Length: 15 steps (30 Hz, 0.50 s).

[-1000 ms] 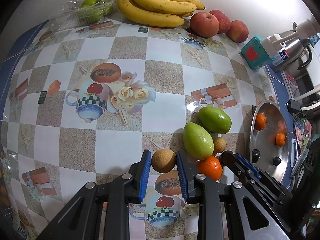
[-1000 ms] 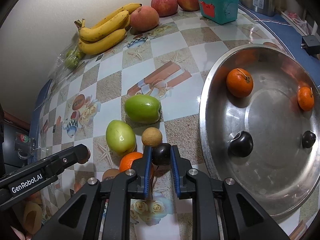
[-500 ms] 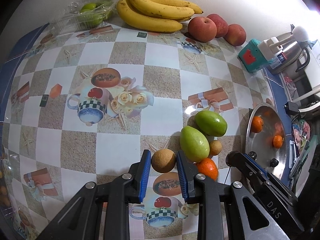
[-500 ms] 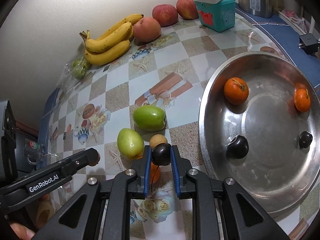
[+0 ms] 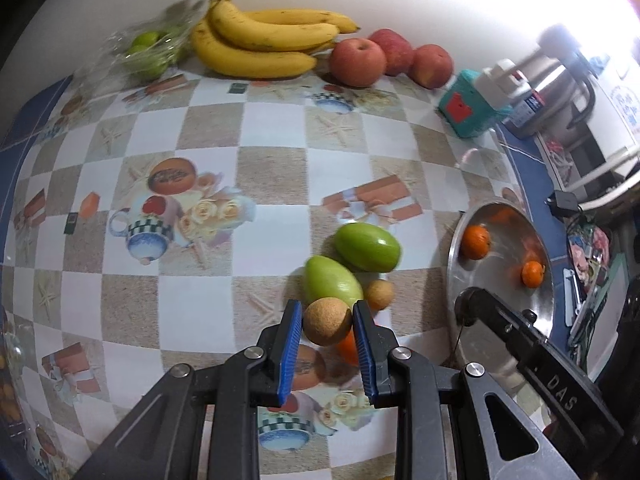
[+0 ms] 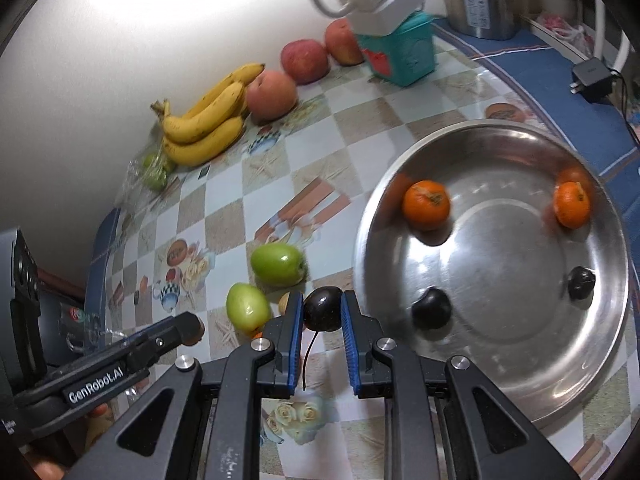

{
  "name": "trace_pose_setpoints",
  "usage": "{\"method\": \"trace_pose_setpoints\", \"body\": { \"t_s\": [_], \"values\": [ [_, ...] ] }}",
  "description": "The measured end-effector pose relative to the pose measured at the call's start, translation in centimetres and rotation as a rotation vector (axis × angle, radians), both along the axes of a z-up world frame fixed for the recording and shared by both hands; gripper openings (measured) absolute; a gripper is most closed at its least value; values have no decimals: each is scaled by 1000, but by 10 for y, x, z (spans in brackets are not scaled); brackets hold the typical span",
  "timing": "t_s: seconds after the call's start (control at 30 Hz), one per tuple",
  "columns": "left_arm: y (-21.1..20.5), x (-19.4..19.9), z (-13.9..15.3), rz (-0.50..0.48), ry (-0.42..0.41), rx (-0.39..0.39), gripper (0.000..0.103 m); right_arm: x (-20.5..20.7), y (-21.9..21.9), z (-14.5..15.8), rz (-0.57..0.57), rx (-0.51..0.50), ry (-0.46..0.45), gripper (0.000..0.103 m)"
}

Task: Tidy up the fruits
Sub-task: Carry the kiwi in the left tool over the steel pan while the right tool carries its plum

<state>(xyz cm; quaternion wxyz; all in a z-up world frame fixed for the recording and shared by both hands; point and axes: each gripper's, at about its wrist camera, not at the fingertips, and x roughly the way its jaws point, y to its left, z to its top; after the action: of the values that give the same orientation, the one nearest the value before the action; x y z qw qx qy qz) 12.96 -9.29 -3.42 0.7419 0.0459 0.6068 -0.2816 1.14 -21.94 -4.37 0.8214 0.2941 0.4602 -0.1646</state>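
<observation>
Left hand-held gripper (image 5: pixel 326 322) clamps tan round fruit (image 5: pixel 327 321); right hand-held gripper (image 6: pixel 322 315) clamps dark plum (image 6: pixel 322 314); two green fruits (image 5: pixel 367 247) just beyond, steel bowl (image 6: pixel 600 344) alongside.

Three apples (image 5: pixel 357 62), one banana bunch (image 5: pixel 264 42), two green fruits (image 5: pixel 367 247), three oranges (image 6: pixel 426 205), three dark plums (image 6: pixel 431 308), two brown round fruits (image 5: pixel 327 321).

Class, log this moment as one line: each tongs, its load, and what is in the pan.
left tongs: shut on tan fruit | right tongs: shut on dark fruit | pan: two oranges, two dark fruits
</observation>
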Motion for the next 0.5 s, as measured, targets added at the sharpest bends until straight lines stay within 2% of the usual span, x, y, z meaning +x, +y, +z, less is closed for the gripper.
{"method": "trace_pose_setpoints", "body": {
  "t_s": [0.5],
  "values": [
    [-65, -50, 11, -172, -29, 0, 28, -54, -73, 9, -221, 33, -40, 20]
  ]
}}
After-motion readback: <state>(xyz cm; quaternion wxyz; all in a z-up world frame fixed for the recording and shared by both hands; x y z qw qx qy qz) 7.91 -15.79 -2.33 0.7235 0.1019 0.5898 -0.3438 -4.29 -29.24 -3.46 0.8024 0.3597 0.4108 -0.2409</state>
